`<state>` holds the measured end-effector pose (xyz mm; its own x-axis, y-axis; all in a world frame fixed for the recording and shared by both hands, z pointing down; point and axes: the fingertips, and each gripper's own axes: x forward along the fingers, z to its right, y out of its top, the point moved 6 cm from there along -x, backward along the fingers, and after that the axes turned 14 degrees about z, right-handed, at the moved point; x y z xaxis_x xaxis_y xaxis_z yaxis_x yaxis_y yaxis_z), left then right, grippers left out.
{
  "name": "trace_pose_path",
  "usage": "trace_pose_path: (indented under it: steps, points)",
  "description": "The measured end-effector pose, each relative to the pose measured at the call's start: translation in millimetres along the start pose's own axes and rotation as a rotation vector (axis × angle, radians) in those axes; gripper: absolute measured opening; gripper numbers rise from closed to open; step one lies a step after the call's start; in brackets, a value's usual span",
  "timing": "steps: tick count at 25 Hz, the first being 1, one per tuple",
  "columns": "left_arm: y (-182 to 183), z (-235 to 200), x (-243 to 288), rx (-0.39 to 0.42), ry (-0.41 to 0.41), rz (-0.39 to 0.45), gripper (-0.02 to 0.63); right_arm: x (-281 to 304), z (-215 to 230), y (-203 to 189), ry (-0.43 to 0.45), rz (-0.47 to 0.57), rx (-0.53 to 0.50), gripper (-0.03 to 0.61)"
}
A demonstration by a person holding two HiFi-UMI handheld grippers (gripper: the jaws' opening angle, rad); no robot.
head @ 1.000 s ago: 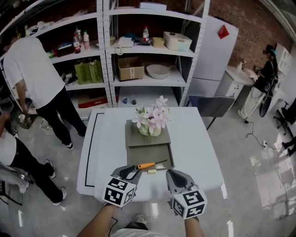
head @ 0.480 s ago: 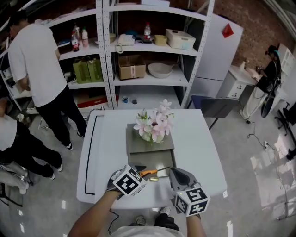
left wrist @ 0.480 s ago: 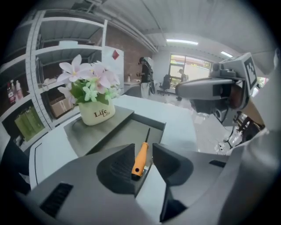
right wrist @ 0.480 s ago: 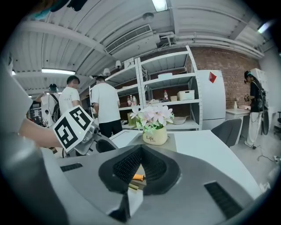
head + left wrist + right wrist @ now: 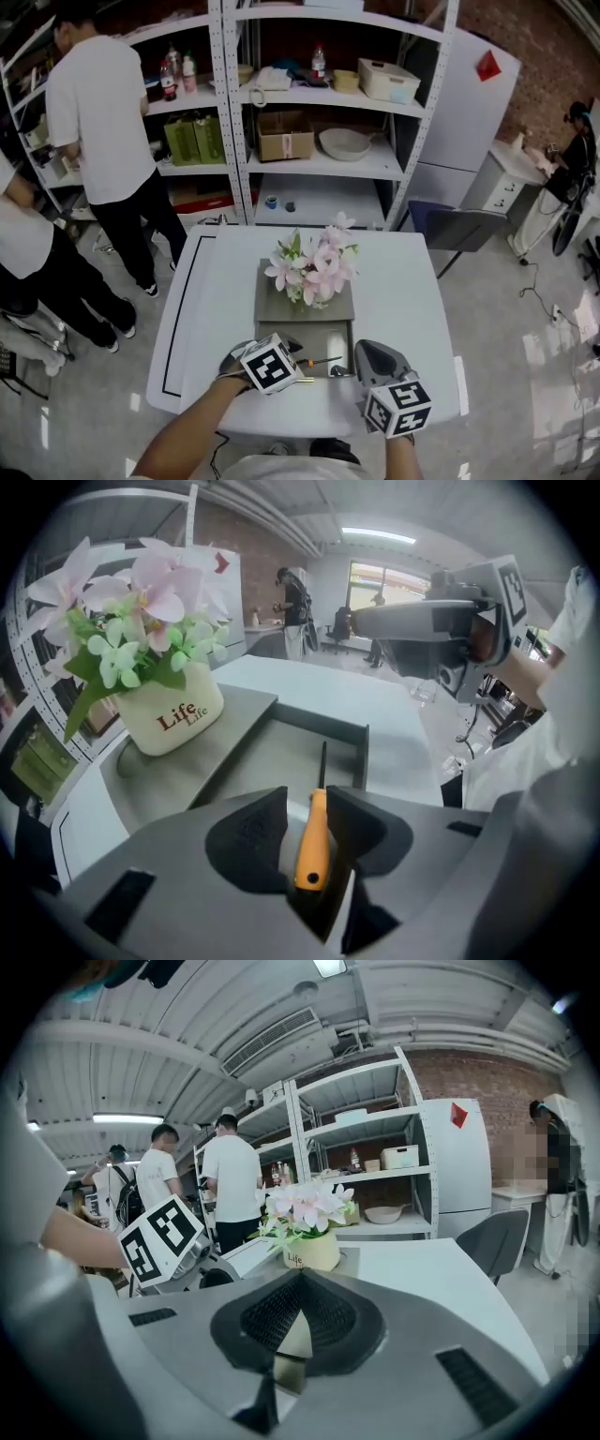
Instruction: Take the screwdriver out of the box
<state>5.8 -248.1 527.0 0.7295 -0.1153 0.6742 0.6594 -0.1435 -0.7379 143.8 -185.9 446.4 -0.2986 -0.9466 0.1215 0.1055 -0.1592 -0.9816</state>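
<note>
The screwdriver (image 5: 312, 841) has an orange handle and a thin dark shaft (image 5: 323, 360). The handle lies between the jaws of my left gripper (image 5: 307, 803), which are opening. It leans against the right jaw, and a gap shows on the other side. In the head view my left gripper (image 5: 292, 361) hangs at the front rim of the grey box's open tray (image 5: 305, 336). The shaft points right along that rim. Right of the tray, my right gripper (image 5: 367, 352) is shut with nothing in it (image 5: 300, 1279).
A white pot of pink flowers (image 5: 314, 272) stands on the box's lid, behind the tray. The box sits on a white table (image 5: 403, 281). Two people (image 5: 103, 112) stand by metal shelving (image 5: 319, 141) at the back left. A grey chair (image 5: 459, 225) is at the far right.
My left gripper has come down and toward me with the screwdriver, from above the tray to its front rim, and its marker cube has rolled. The right gripper has shifted slightly.
</note>
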Motion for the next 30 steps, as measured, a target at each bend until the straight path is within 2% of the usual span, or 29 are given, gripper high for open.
trace_pose_path:
  steps: [11,17,23,27,30]
  points:
    - [-4,5,27,0.013,-0.083,-0.146,0.138,27,42,-8,0.121,-0.036,0.029,0.005]
    - [-4,6,37,0.024,-0.065,-0.209,0.126,34,50,-12,0.181,-0.056,0.039,0.005]
    - [-3,7,41,0.05,-0.101,-0.295,0.123,39,58,-13,0.23,-0.073,0.041,0.005]
    - [-4,9,46,0.05,-0.134,-0.345,0.082,40,67,-13,0.246,-0.075,0.043,0.005]
    - [-4,9,50,0.048,-0.137,-0.375,0.081,40,73,-13,0.257,-0.073,0.047,0.005]
